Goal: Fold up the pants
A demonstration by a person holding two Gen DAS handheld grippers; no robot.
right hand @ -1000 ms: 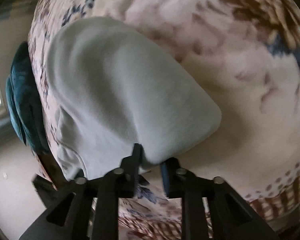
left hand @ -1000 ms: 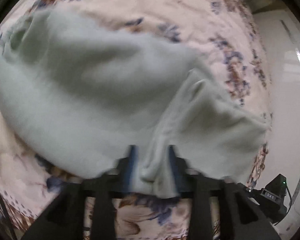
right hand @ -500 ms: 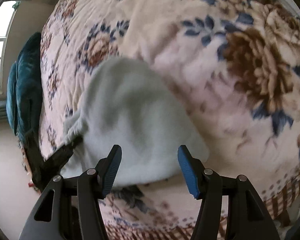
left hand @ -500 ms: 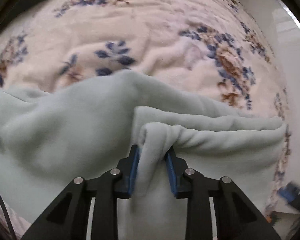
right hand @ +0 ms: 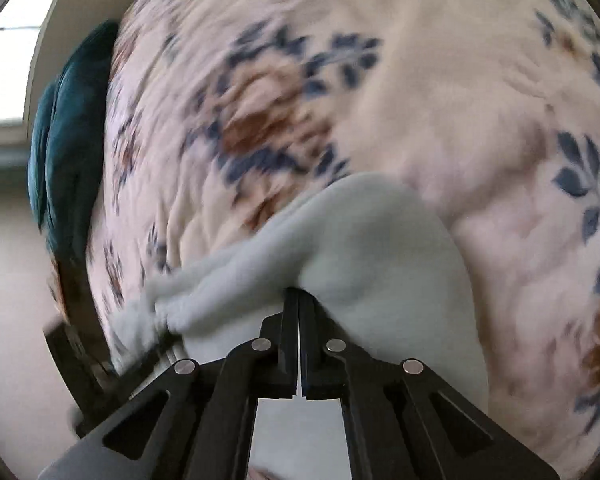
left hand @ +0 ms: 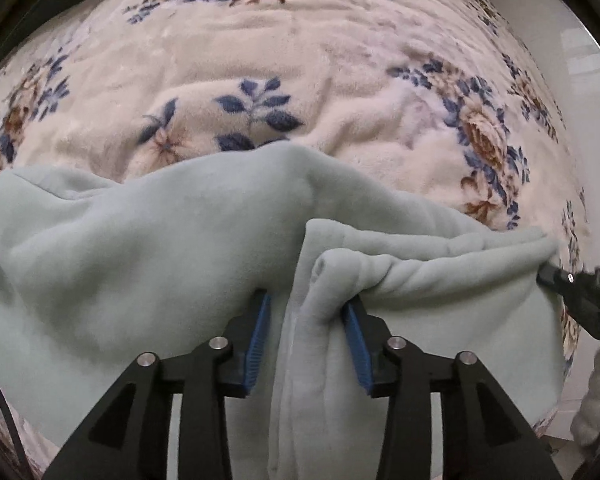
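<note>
Because the right wrist view is smeared with motion blur, the floral print and the fleece edges there are hard to read, and the lower part of the pale green fleece pants [right hand: 380, 264] is cut off behind the right gripper [right hand: 299, 300]. Its 2 jaws are pressed fully together with no gap, their tips at a fold of the fleece; whether any cloth is pinched between them cannot be made out. At the left edge of that view a dark shape against the pants' bunched end is too blurred to name.

From the left wrist view the pants [left hand: 140, 264] lie spread across the near part of the bed, running out of frame below and to the left. The left gripper [left hand: 305, 312] points down with a bunched ridge of fleece between its blue pads [left hand: 258, 336]; the jaws are opening, and the left pad stands clear of the cloth.

Under everything is a cream blanket [left hand: 300, 60] printed with blue and brown flowers. A teal cushion [right hand: 68, 140] sits at the bed's far edge beside a bright window [right hand: 8, 60].
</note>
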